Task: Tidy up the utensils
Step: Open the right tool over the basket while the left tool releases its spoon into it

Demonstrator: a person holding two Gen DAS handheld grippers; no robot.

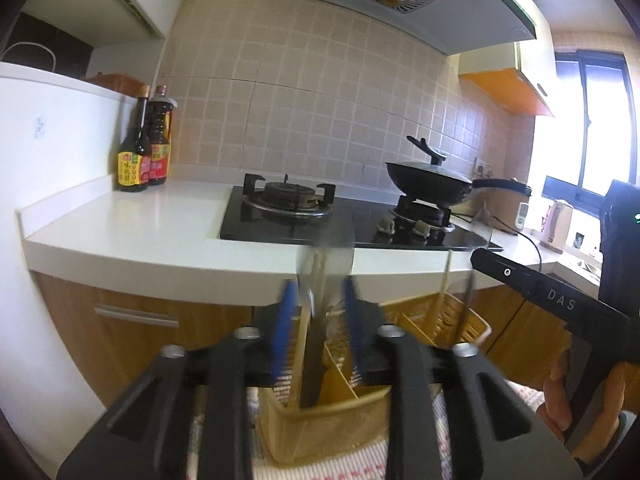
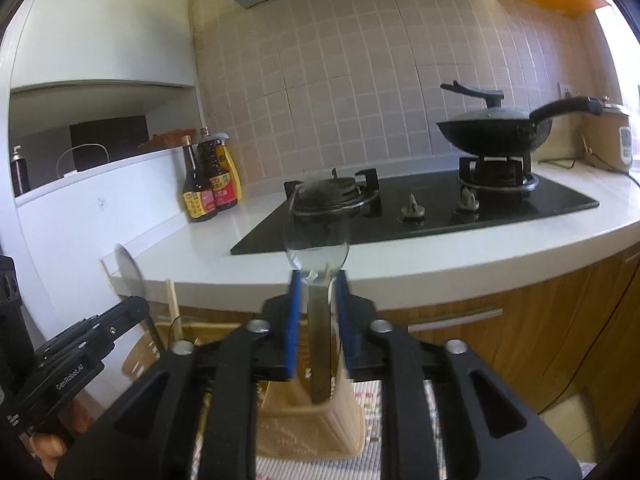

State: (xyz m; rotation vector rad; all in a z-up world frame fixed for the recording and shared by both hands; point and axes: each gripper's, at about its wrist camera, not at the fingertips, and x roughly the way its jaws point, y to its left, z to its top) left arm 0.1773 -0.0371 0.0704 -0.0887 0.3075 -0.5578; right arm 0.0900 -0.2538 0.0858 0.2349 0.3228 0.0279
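Straddling a steel spoon [image 2: 318,320], the right gripper [image 2: 318,292] stood parted, blue pads just clear of its handle; likewise the left gripper [image 1: 318,300] around a blurred utensil [image 1: 314,360], both upright in the wicker basket [image 1: 320,432], below the counter edge [image 1: 160,264].

Ahead of our left gripper [image 1: 318,300] the counter edge [image 1: 160,272] stands as a wall across the way, and above it the white counter top [image 1: 132,216] lies bare out to the sauce bottles [image 1: 144,148] at far left. Between our blue fingers [image 1: 285,320] a spoon [image 1: 316,312] stands upright, filling that gap. Below us the wicker basket [image 1: 320,420] blocks the downward path. To our right, the right gripper [image 1: 560,304] crowds in near. The wok [image 1: 428,184] occupies the far right burner.
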